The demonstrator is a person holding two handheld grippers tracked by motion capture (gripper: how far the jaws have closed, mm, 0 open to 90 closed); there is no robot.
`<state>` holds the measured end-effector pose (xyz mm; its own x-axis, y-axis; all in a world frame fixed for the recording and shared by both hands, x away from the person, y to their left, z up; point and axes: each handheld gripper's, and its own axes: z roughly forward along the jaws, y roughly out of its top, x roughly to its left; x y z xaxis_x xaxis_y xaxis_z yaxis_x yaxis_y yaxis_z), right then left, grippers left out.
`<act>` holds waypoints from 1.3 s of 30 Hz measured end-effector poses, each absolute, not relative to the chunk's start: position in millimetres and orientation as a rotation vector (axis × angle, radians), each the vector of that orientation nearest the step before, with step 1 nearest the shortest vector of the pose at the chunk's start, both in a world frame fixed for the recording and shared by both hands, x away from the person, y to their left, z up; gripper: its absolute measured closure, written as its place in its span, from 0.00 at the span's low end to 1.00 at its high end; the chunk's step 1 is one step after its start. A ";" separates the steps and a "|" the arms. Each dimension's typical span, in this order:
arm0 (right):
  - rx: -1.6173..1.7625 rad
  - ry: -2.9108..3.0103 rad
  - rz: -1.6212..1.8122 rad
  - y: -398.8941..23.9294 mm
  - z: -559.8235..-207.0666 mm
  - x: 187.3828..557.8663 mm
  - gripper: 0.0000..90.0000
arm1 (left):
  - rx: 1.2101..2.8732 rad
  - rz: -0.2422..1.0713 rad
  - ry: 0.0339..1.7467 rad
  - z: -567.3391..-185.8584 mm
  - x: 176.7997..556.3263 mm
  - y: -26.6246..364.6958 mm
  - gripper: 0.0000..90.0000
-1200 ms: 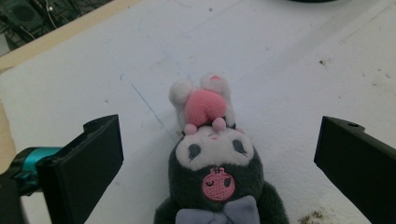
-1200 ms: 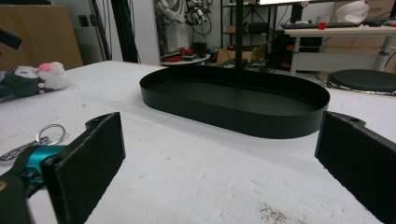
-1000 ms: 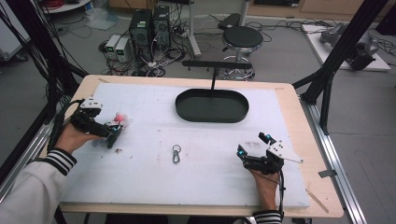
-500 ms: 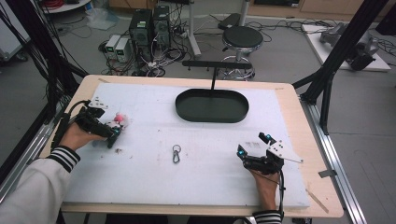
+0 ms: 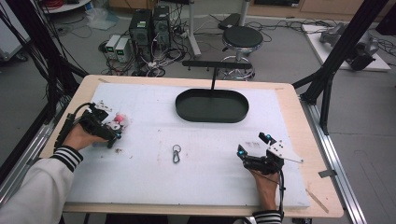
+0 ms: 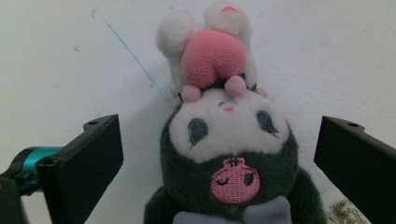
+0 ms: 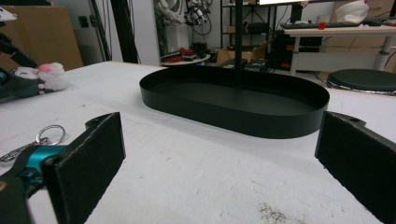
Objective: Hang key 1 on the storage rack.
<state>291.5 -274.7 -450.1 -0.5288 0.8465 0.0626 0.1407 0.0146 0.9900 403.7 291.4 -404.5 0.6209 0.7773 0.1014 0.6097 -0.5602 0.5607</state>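
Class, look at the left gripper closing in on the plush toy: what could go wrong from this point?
1. The left gripper stands open with its jaws either side of the plush toy; closing on the soft, rounded head, they might squash it or let it slip out.
2. The carabiner keyring lies on the mat between the toy and the black oval tray; a low carry towards the tray might knock it.

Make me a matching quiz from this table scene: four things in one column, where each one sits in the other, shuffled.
Things:
1 plush toy
2 black tray
3 key ring
4 right gripper

Places:
A far middle of the table
B between the left gripper's open jaws
C near right of the table
D middle of the white mat

Pairs: 1-B, 2-A, 3-D, 4-C
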 end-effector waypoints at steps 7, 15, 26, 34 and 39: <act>1.013 1.716 1.562 -274.7 -450.1 291.6 0.01 | 2.367 0.440 1.116 -406.4 405.2 292.9 0.17; 1.012 1.715 1.563 -274.7 -450.1 291.6 0.01 | 2.380 0.381 1.104 -407.5 406.4 293.6 0.34; 1.011 1.715 1.562 -274.7 -450.1 291.6 0.01 | 2.378 0.392 1.095 -406.1 404.6 293.2 0.44; 1.013 1.722 1.562 -273.8 -449.9 291.2 0.01 | 2.352 0.411 1.074 -403.2 403.7 292.3 0.45; 0.999 1.729 1.555 -273.4 -449.7 291.2 0.01 | 2.312 0.415 1.024 -394.7 399.2 292.2 0.45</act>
